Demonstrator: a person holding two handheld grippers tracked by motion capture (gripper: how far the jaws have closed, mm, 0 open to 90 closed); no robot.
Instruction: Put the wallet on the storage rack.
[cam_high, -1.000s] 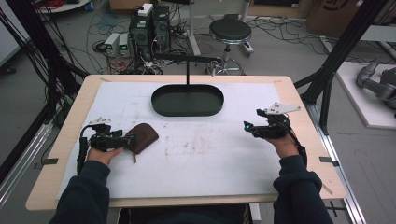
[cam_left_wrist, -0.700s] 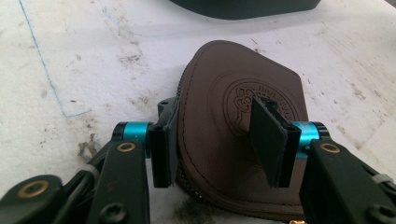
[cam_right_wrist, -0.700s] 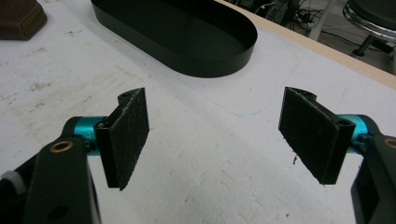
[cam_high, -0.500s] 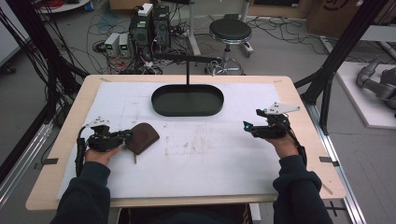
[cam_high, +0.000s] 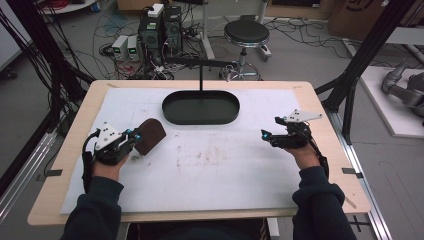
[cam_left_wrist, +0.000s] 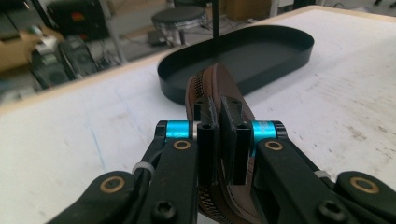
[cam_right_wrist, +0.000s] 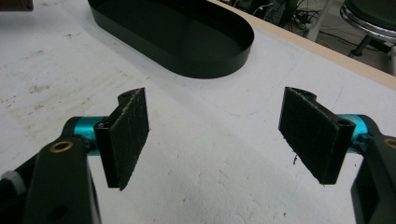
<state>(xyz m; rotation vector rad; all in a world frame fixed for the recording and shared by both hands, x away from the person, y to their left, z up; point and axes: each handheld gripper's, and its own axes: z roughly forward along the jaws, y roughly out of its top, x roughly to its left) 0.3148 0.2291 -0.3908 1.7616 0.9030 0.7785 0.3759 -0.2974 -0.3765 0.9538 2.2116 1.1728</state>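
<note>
Your left gripper (cam_high: 134, 138) holds the pouch (cam_high: 150, 136): its jaws have just been closing, and in the left gripper view the pads (cam_left_wrist: 207, 140) now press on the pouch's edge from both sides, with the zip (cam_left_wrist: 198, 86) running along the top. The pouch is brown, flat and half-round, leather-like, with a dark zip along its curved rim. It hangs at the gripper's tips at about 9 o'clock on the mat (cam_high: 215, 165), lifted at the gripped end; whether its far end touches the mat you cannot tell from the high view. The coming move turns on one relation: the tray (cam_high: 201, 107) lies at 1 o'clock from the pouch in the high view and dead ahead along the jaws in the left gripper view, near but apart. The tray's long axis runs 9 to 3 across the table; the pouch's long axis points roughly toward it. Your left hand is the nearer one and already carries the load, so the likely next step is a short carry forward over the tray's near wall. Your right gripper (cam_high: 264, 135) hovers at 3 o'clock, well apart from the pouch, jaws wide with nothing between them (cam_right_wrist: 212, 135).
</note>
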